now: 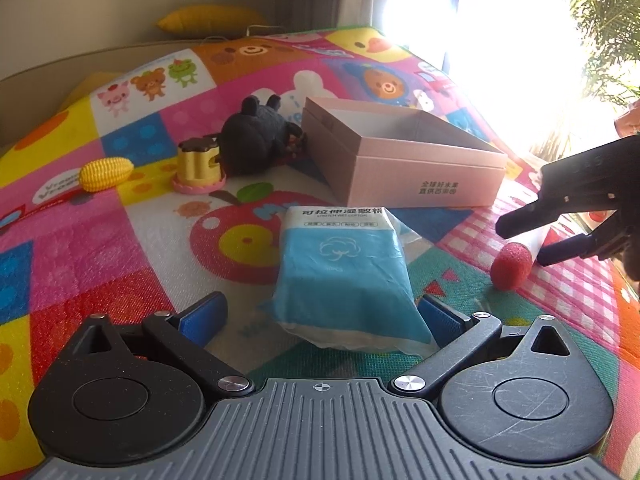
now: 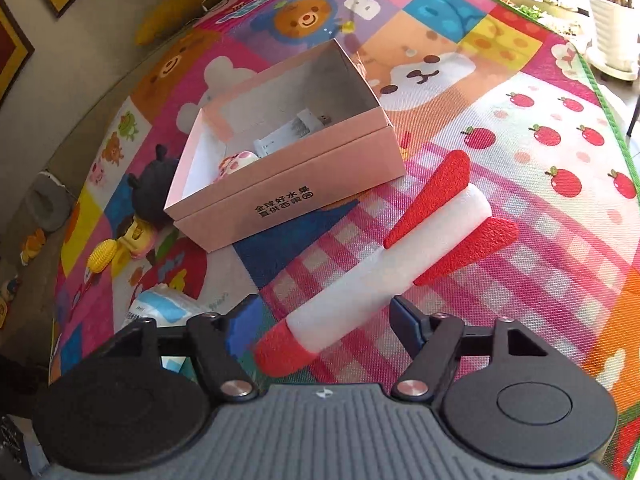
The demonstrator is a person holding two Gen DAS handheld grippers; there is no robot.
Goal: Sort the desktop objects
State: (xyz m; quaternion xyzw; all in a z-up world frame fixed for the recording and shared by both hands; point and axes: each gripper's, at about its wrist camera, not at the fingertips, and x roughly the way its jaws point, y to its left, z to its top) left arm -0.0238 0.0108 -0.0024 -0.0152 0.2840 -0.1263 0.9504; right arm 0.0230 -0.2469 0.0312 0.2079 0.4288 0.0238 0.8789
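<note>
Two claws stand released: the left claw (image 1: pixel 320 314) straddles the blue pack (image 1: pixel 344 276), the right claw (image 2: pixel 320 320) the foam rocket (image 2: pixel 384 268), probably to carry both into the pink box (image 2: pixel 288 192).

Pink box (image 1: pixel 404 168) side printed 全球好水果 直供百果园, blue tissue pack (image 1: pixel 344 268) headed 可拉伸湿敷棉

Home playroom: cartoon play mat (image 1: pixel 132 216), cushion (image 1: pixel 208 20), toys.

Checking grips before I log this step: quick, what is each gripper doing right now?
Left gripper: open, jaws either side of the blue cotton pack, not pressing it.
Right gripper: open, foam rocket lying between the jaws.
</note>
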